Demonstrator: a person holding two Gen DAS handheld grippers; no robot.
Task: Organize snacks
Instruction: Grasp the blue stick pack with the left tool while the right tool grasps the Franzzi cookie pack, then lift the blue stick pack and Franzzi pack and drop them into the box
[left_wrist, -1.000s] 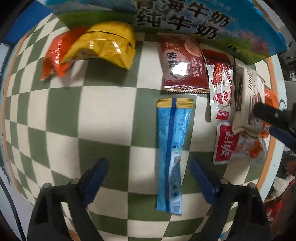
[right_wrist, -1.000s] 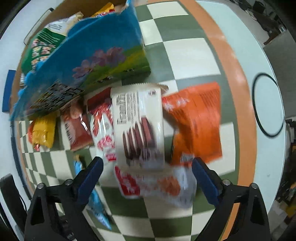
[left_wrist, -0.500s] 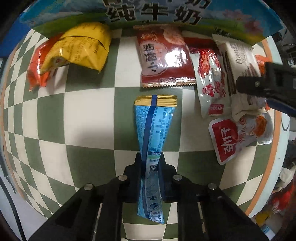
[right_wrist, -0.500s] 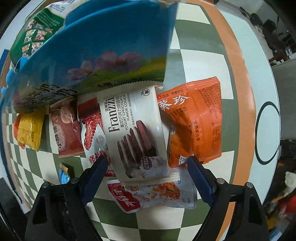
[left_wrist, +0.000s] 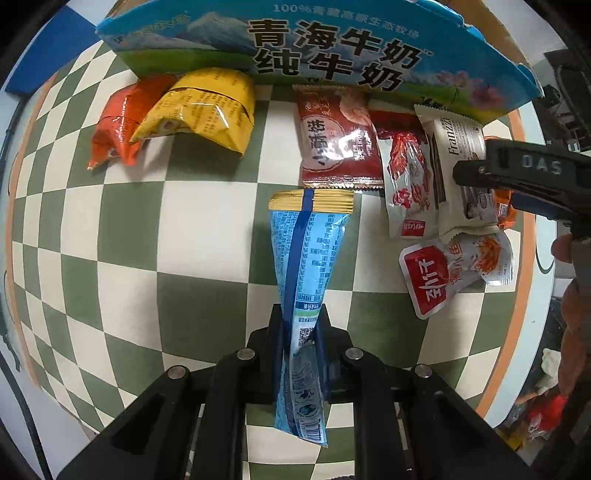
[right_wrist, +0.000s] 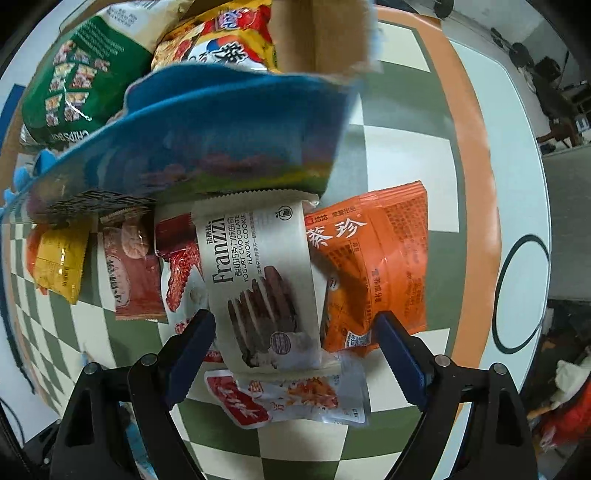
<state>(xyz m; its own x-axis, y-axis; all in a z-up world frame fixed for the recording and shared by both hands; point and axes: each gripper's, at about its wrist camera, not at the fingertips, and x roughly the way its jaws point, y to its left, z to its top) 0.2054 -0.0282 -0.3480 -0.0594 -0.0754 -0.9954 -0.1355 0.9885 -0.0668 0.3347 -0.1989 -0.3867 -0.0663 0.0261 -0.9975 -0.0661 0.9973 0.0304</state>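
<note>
My left gripper (left_wrist: 301, 325) is shut on a long blue snack packet (left_wrist: 308, 258) and pinches it near its lower half, lifted over the checked tablecloth. My right gripper (right_wrist: 295, 343) is open, its jaws on either side of the lower end of a white Franzzi cookie packet (right_wrist: 258, 280). That packet lies over a red-and-white packet (right_wrist: 181, 273) and an orange packet (right_wrist: 373, 266). A clear packet with a red label (right_wrist: 291, 398) lies just below it. The right gripper also shows in the left wrist view (left_wrist: 524, 170).
A blue milk carton box (left_wrist: 332, 48) stands at the back, holding a green chips bag (right_wrist: 74, 81) and a yellow bag (right_wrist: 229, 40). A yellow packet (left_wrist: 203, 107), an orange-red packet (left_wrist: 118, 118) and a dark red packet (left_wrist: 336, 140) lie before it. The orange table edge (right_wrist: 476, 184) runs on the right.
My left gripper has closed on the blue packet and lifted it slightly. My right gripper has moved forward and down so that its open jaws straddle the Franzzi packet.
</note>
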